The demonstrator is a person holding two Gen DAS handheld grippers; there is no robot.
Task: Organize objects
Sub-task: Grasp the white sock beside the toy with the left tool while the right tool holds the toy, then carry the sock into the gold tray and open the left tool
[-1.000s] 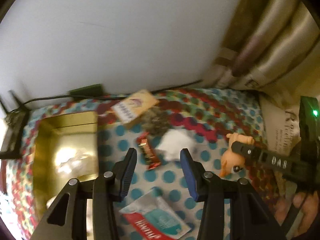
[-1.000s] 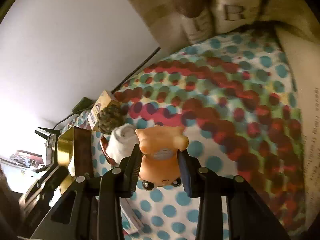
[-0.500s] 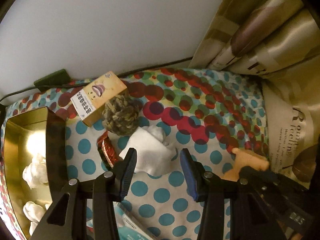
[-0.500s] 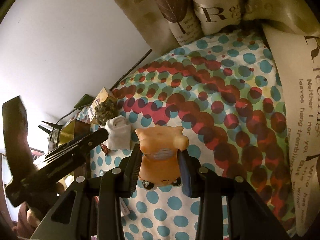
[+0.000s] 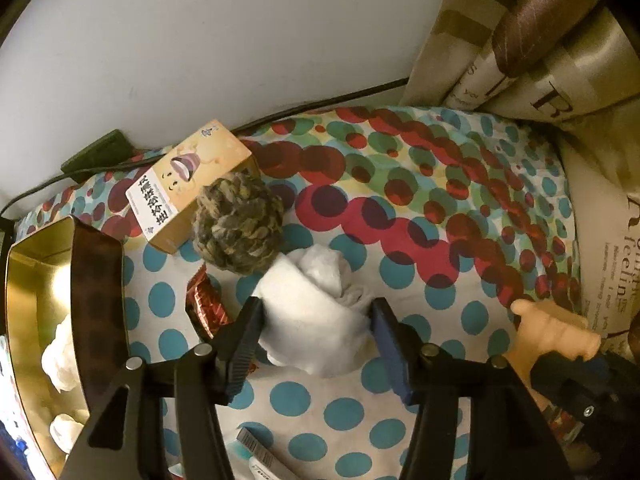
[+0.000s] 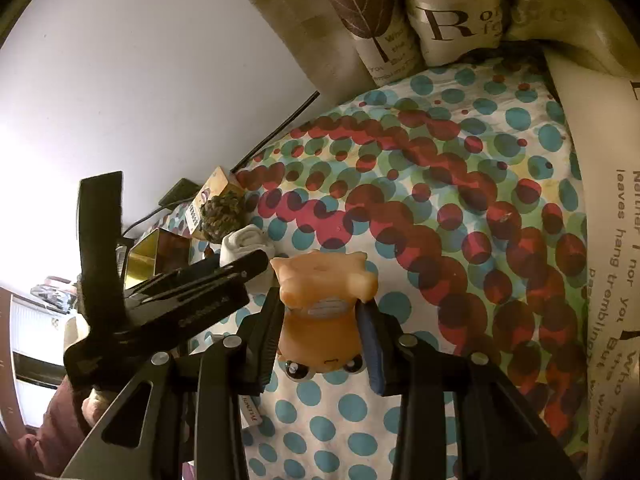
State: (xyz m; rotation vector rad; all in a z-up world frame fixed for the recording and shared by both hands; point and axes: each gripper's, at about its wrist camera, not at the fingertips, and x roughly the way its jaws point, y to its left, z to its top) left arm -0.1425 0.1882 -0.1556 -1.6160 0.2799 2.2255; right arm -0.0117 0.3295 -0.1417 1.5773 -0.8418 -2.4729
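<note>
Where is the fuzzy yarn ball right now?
In the left wrist view, the yarn ball sits left of centre on the dotted cloth, touching the small box behind it and the white cloth bundle.

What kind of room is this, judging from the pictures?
Probably a bedroom: a polka-dot bedspread covers a soft surface against a wall, with printed pillows at its head and a gold tin of small things.

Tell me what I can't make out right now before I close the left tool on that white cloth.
- Red foil wrapper, left wrist view: partly hidden behind a left tool finger.
- Packets at the bottom edge: cut off, print unreadable.
- Gold tin: cut by the left edge; its white contents unclear.
- White cloth: pad contact not discernible.
- Orange toy, right wrist view: its sides covered by the right tool.
</note>
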